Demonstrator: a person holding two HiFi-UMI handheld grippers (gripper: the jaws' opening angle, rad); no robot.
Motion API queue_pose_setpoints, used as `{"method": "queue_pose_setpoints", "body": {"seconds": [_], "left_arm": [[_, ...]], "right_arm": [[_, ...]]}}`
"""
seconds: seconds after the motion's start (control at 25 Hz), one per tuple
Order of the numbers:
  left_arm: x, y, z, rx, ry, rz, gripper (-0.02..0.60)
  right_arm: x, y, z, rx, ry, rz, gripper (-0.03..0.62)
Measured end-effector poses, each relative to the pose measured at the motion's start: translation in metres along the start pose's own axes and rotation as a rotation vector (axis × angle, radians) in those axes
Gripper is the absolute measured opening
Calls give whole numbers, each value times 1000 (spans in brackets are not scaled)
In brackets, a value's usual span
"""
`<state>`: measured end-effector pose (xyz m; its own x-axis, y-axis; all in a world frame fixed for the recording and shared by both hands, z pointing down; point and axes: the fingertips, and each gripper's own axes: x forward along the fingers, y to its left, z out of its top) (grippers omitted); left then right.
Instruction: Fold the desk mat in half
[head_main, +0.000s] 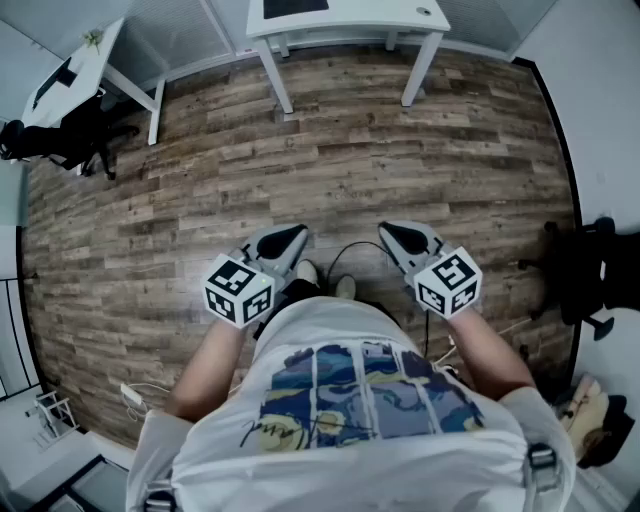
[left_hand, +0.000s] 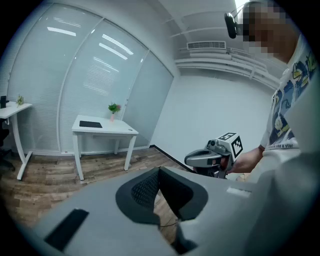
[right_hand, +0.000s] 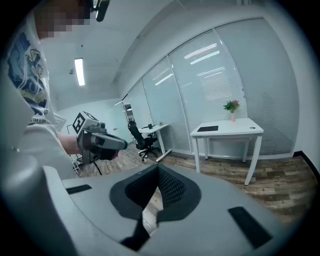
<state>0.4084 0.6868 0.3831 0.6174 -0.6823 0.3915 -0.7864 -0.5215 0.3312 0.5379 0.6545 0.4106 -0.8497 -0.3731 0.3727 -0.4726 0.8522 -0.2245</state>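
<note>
Nearest the lens we recorded the person's white printed shirt (head_main: 350, 420), with both forearms reaching forward over a plank floor (head_main: 350, 130). The left tongs (head_main: 295, 236) and the right tongs (head_main: 390, 233) were held side by side and apart, each angled somewhat downward, with the person's shoes (head_main: 308, 270) and a thin dark cable (head_main: 352, 248) on the floor between them. In the left gripper view we found the jaws of the left tongs closed tip to tip with nothing held; only floor showed through the gap behind the tips. The right gripper view gave the same finding for the right tongs: jaws together, empty. The desk mat (head_main: 295, 6), a dark flat rectangle, lay unfolded on the white bench (head_main: 380, 15) at the far side of the room, well apart from both tongs and touched by neither. A small potted plant (left_hand: 114, 108) stood at the back of that bench. A black chair (head_main: 60, 140) stood beside a second white bench (head_main: 90, 55) to the left.
</note>
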Motion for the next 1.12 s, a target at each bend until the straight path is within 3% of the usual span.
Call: {"method": "queue_pose_setpoints", "body": {"seconds": [0.44, 0.64, 0.92, 1.12], "left_arm": [[13, 9, 6, -2, -8, 8, 3], [19, 34, 15, -21, -27, 31, 2], [40, 116, 37, -18, -31, 27, 3], [58, 201, 84, 11, -24, 2, 3]], "right_arm": [[10, -16, 1, 9, 6, 6, -3], [27, -35, 5, 47, -14, 2, 0], [89, -97, 29, 86, -3, -80, 45], [162, -146, 65, 132, 6, -149, 57]]}}
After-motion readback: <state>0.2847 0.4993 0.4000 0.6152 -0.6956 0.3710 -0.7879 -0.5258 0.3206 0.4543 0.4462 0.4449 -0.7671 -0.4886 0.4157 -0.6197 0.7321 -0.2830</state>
